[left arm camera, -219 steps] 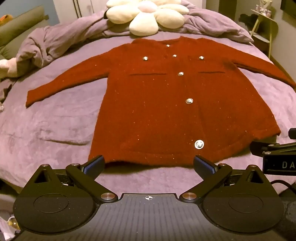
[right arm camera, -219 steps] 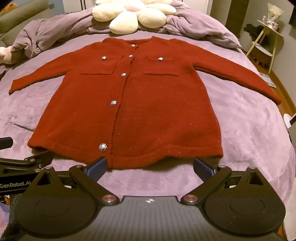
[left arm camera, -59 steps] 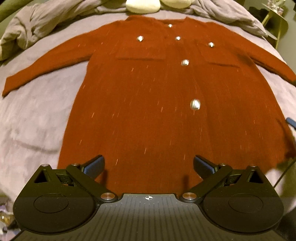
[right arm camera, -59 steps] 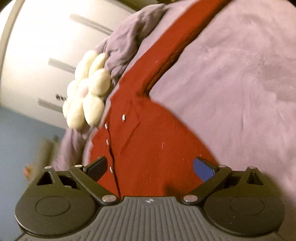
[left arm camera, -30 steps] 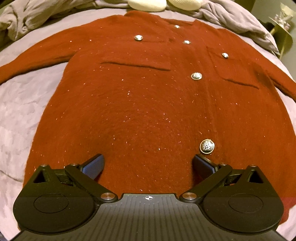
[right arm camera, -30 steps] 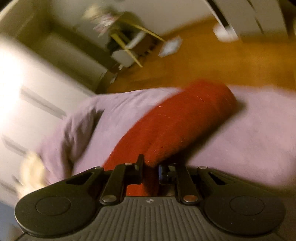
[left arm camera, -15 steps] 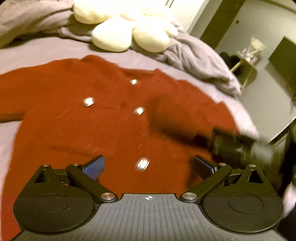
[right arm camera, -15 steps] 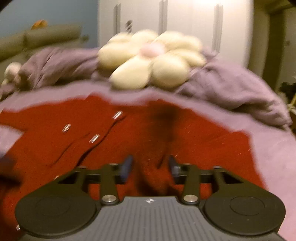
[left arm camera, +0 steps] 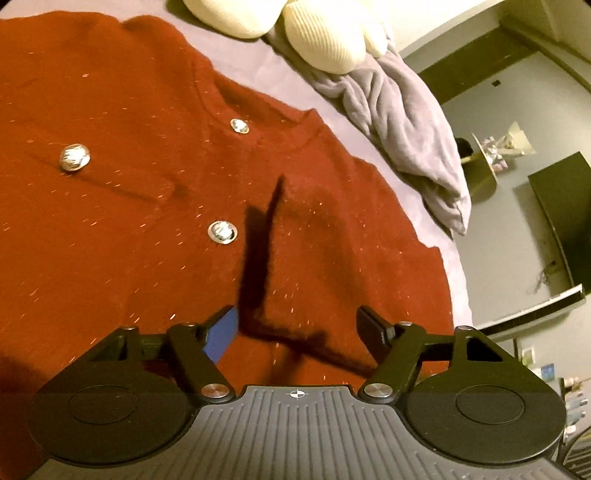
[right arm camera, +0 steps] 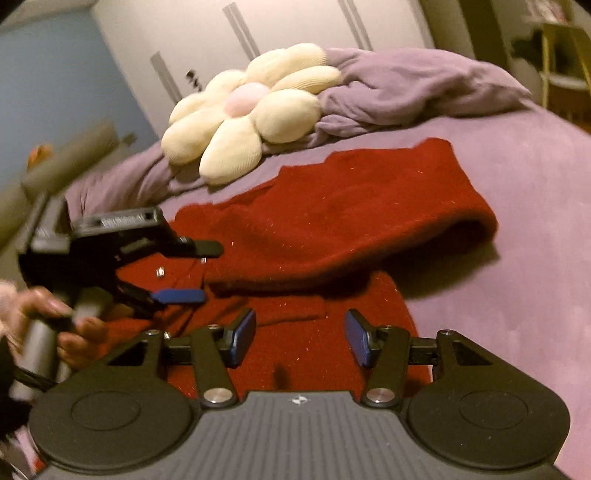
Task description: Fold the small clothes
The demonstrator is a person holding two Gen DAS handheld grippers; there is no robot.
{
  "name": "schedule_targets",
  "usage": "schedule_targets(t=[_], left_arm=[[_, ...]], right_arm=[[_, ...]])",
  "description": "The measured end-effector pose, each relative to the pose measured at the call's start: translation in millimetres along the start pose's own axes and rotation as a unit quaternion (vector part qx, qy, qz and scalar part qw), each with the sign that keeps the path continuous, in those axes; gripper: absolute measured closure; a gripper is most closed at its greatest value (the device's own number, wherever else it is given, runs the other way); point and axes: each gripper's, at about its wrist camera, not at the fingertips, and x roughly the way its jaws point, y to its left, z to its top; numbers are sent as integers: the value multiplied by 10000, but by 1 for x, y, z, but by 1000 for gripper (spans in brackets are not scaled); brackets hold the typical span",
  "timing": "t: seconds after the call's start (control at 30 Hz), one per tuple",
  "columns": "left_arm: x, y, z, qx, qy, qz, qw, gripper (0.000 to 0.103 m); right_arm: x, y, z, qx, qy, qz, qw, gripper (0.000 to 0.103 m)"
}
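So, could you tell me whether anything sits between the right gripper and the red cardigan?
Nothing visible does. The right gripper hovers open directly over the red cardigan, whose sleeve is already folded across the body. The left gripper is off to the side, also open.

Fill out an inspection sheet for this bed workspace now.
Surface: purple bedspread, soft.
Job's things: red cardigan lying button side up; right sleeve folded over the body.
Clutter: flower cushion, crumpled purple blanket.
Grippers: left gripper open over the cardigan; right gripper open, nothing held.
Cables: dark cord by the left hand, blurred.
Surroundings: wardrobe doors, yellow side table.
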Motion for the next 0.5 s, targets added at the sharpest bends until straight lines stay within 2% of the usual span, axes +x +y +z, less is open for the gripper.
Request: schedule_targets(t=[0.07, 0.13, 0.17, 0.2, 0.33, 0.47, 0.5], left_arm=[[10, -3, 2, 16, -2, 51, 10000, 33], [15, -6, 1, 74, -36, 183, 9998, 52], [17, -8, 1, 126, -11, 235, 9996, 70], [16, -10, 1, 169, 3, 252, 9995, 81], [-2, -13, 11, 287, -225, 125, 9993, 90], [-49, -5, 39, 333, -672, -63, 9972, 99], [-62, -1, 46, 387, -850, 5, 9956, 100]], right_arm=[[-1, -5, 2, 225, -64, 91, 9997, 50], [0, -9, 4, 373, -84, 86, 9992, 50], [0, -10, 4, 456, -84, 72, 9989, 50], [-1, -13, 5, 573, -82, 72, 9983, 50], [1, -23, 12, 1097, -62, 131, 9939, 50], [4, -20, 24, 1341, -115, 216, 9907, 50], [6, -18, 27, 1342, -120, 241, 9906, 49]])
